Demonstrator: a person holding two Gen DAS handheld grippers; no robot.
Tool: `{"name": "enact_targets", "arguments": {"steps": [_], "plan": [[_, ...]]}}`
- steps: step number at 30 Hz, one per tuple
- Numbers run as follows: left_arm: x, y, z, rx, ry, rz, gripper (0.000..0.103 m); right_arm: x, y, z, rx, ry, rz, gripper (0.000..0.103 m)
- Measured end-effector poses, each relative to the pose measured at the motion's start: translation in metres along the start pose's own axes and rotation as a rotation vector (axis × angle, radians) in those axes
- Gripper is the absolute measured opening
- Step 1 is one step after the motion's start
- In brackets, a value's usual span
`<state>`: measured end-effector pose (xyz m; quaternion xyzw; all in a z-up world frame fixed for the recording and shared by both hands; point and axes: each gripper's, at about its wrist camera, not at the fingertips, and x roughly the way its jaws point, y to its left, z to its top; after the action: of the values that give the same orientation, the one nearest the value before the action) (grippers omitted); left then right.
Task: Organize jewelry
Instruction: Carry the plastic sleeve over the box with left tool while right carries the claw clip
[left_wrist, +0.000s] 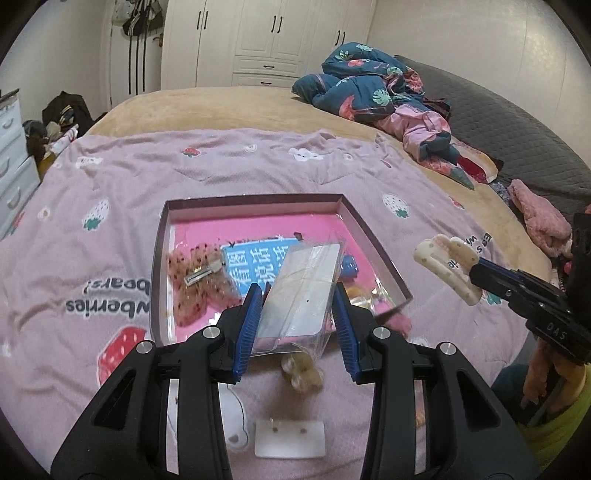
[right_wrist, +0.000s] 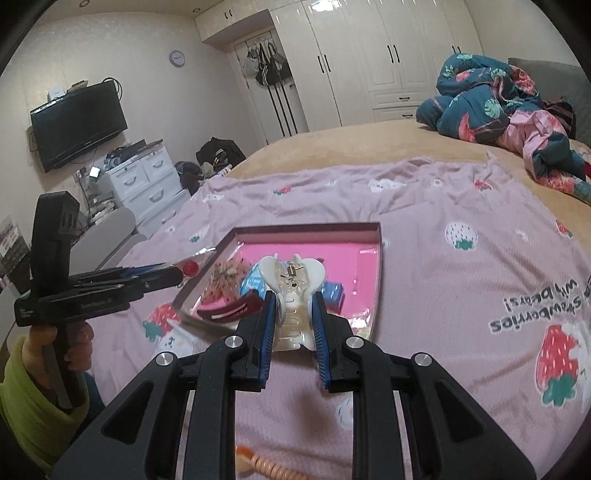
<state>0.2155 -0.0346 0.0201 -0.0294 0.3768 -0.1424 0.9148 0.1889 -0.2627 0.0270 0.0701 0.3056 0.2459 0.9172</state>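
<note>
My left gripper (left_wrist: 297, 291) is shut on a clear plastic packet (left_wrist: 303, 288) with a white card inside, held above the near edge of the shallow pink-lined box (left_wrist: 255, 201). In the box lie a dotted bow clip (left_wrist: 195, 280) and a blue printed card (left_wrist: 255, 262). My right gripper (right_wrist: 293, 299) is shut on a white and clear hair claw clip (right_wrist: 291, 280), raised over the box (right_wrist: 306, 227) near its front. A dark red hair clip (right_wrist: 232, 310) rests in the box's near corner. The right gripper (left_wrist: 476, 273) with the claw clip (left_wrist: 448, 266) shows at the right of the left wrist view.
On the pink strawberry blanket (left_wrist: 110, 192) lie a white earring card (left_wrist: 290, 437), a beige clip (left_wrist: 303, 373) and an orange spiral hair tie (right_wrist: 258, 461). A blue floral quilt (right_wrist: 491, 96) is heaped at the far right. White drawers (right_wrist: 144, 184) and a television (right_wrist: 77, 122) stand to the left.
</note>
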Motion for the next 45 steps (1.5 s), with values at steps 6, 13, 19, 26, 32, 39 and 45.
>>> {"name": "enact_targets", "arguments": {"steps": [6, 13, 19, 26, 32, 39, 45], "plan": [[0.014, 0.008, 0.010, -0.005, 0.005, 0.025, 0.030, 0.011, -0.002, 0.013, 0.001, -0.011, -0.003, 0.019], [0.038, 0.026, 0.014, -0.042, 0.023, 0.047, 0.030, 0.030, -0.003, 0.025, -0.001, -0.010, -0.007, 0.019], [0.056, 0.041, 0.010, -0.065, 0.044, 0.065, 0.030, 0.053, -0.002, 0.034, 0.003, 0.005, -0.006, 0.019], [0.074, 0.056, 0.004, -0.084, 0.067, 0.075, 0.031, 0.087, 0.002, 0.039, 0.000, 0.042, -0.007, 0.019], [0.084, 0.065, 0.001, -0.092, 0.092, 0.089, 0.031, 0.115, 0.005, 0.038, 0.000, 0.082, -0.004, 0.019], [0.092, 0.072, -0.001, -0.100, 0.109, 0.111, 0.031, 0.144, 0.010, 0.031, -0.015, 0.133, -0.011, 0.019], [0.094, 0.075, -0.002, -0.103, 0.119, 0.123, 0.031, 0.163, 0.010, 0.021, -0.008, 0.170, -0.020, 0.019]]}}
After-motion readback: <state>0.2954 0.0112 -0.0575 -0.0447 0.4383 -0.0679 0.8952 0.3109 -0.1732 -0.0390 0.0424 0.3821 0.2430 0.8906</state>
